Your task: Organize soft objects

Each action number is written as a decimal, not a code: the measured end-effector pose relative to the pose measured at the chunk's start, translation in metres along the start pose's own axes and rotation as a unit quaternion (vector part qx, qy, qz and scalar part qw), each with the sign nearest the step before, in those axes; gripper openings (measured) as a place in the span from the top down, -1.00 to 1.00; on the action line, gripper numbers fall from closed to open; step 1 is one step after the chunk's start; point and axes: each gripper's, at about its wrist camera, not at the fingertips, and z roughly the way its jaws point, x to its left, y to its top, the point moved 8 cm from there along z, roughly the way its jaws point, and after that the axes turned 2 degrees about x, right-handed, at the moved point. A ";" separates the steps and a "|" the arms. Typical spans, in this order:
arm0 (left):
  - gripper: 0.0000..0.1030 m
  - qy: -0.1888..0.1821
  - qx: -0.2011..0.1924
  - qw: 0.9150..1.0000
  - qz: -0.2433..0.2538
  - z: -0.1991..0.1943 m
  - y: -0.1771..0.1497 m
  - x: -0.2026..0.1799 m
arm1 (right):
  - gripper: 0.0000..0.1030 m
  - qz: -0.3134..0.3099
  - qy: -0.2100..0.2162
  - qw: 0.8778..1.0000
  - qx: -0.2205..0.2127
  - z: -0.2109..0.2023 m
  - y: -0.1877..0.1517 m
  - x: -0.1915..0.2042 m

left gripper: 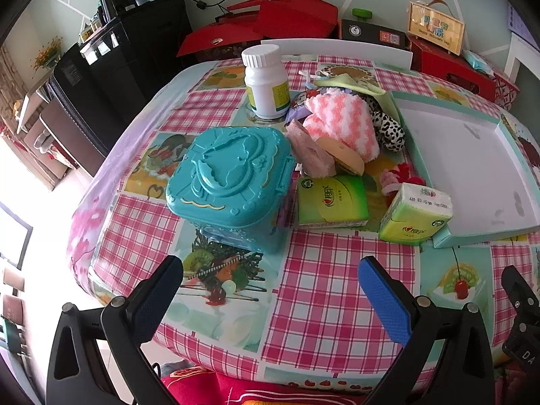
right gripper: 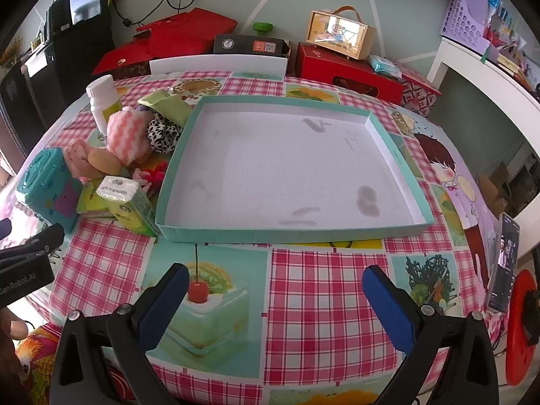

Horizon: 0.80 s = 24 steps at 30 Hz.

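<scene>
A pile of soft things lies left of the shallow teal-rimmed tray [right gripper: 395, 155]: a pink-and-white fluffy cloth [left gripper: 341, 121] [right gripper: 126, 136], a leopard-print plush [left gripper: 388, 128] [right gripper: 163, 135], a green cloth [right gripper: 168, 106], a pink sponge [left gripper: 310, 150] and a burger-like toy [left gripper: 344, 157]. Two green tissue packs [left gripper: 332, 200] [left gripper: 415, 216] lie in front; one shows in the right wrist view [right gripper: 130, 206]. My left gripper [left gripper: 270, 290] is open and empty above the near table edge. My right gripper [right gripper: 275, 298] is open and empty in front of the tray, whose inside is bare.
A teal plastic case [left gripper: 229, 182] [right gripper: 47, 187] and a white bottle [left gripper: 266, 81] [right gripper: 103, 101] stand by the pile. Red boxes [right gripper: 351, 71] and a white chair back [right gripper: 219, 64] are behind the table. A phone [right gripper: 504, 263] stands at the right edge.
</scene>
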 end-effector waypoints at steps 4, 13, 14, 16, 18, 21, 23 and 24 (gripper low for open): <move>-1.00 -0.002 -0.010 1.000 0.003 -0.005 0.001 -0.001 | -1.00 -0.006 -0.001 1.000 0.002 0.001 -0.001 0.001; -1.00 -0.067 -0.009 0.998 -0.015 -0.020 0.001 -0.002 | -1.00 -0.008 0.023 0.999 -0.045 -0.021 0.007 0.006; -1.00 -0.083 -0.007 0.996 -0.016 -0.024 0.002 -0.003 | -1.00 -0.007 0.031 0.998 -0.054 -0.025 0.009 0.008; -1.00 -0.098 -0.006 0.995 -0.013 -0.030 0.008 -0.005 | -1.00 -0.003 0.053 0.996 -0.071 -0.033 0.015 0.011; -1.00 -0.103 -0.014 0.995 -0.008 -0.040 0.019 -0.006 | -1.00 -0.005 0.065 0.995 -0.077 -0.035 0.023 0.015; -1.00 -0.113 -0.012 0.993 -0.011 -0.045 0.031 -0.002 | -1.00 -0.021 0.077 0.993 -0.083 -0.036 0.031 0.027; -1.00 -0.114 -0.008 0.993 -0.023 -0.044 0.036 0.005 | -1.00 -0.034 0.088 0.992 -0.088 -0.037 0.037 0.037; -1.00 -0.109 -0.002 0.994 -0.032 -0.042 0.037 0.010 | -1.00 -0.043 0.094 0.991 -0.090 -0.037 0.039 0.044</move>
